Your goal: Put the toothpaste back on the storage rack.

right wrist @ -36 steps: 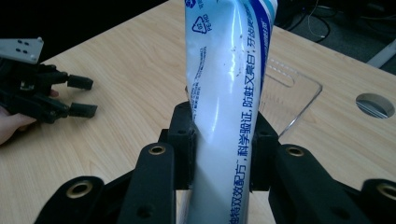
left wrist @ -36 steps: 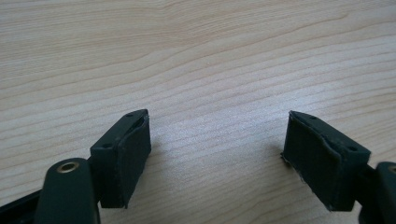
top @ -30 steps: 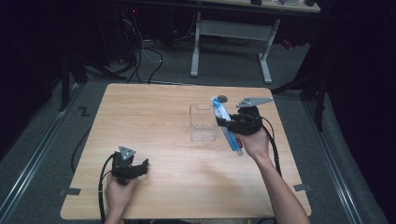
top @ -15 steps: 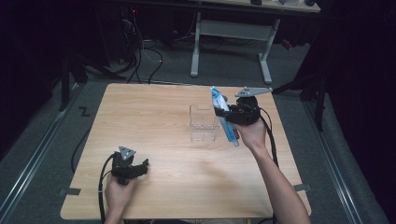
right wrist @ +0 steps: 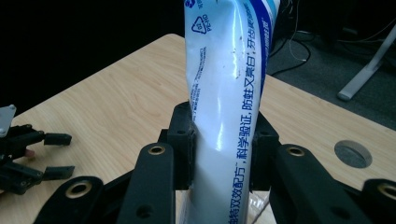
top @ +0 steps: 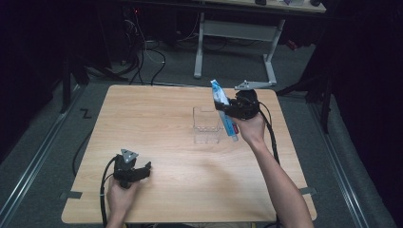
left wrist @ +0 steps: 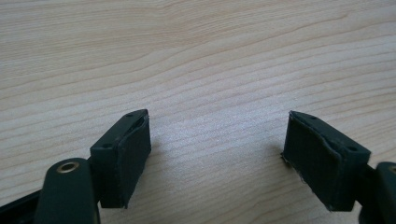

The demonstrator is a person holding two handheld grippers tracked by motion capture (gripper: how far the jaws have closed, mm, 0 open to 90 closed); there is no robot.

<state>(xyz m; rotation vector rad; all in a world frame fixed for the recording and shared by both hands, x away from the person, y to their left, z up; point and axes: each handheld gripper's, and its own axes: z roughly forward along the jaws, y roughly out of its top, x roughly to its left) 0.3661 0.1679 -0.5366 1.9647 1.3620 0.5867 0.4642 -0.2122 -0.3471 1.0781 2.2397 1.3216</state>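
My right gripper (top: pixel 228 109) is shut on a white and blue toothpaste tube (top: pixel 217 93), held steeply tilted above the right side of the wooden table (top: pixel 157 109). In the right gripper view the tube (right wrist: pixel 229 70) rises between the pads of that gripper (right wrist: pixel 224 151), which pinch its middle. A clear plastic container (top: pixel 206 126) stands on the table just left of the tube's lower end. My left gripper (top: pixel 144 169) rests near the table's front left, open. Its jaws (left wrist: pixel 217 158) stand wide apart over bare wood. The left gripper (right wrist: pixel 56 156) also appears far off in the right gripper view.
Cables trail from both grippers toward the table's front edge. A white-legged desk (top: pixel 237 33) and floor cables (top: pixel 152 52) lie beyond the far edge. A round grey spot (right wrist: pixel 353 154) marks the tabletop near the right gripper.
The right hand has carried the tube a little up and toward the far side of the table. The left gripper has stayed put.
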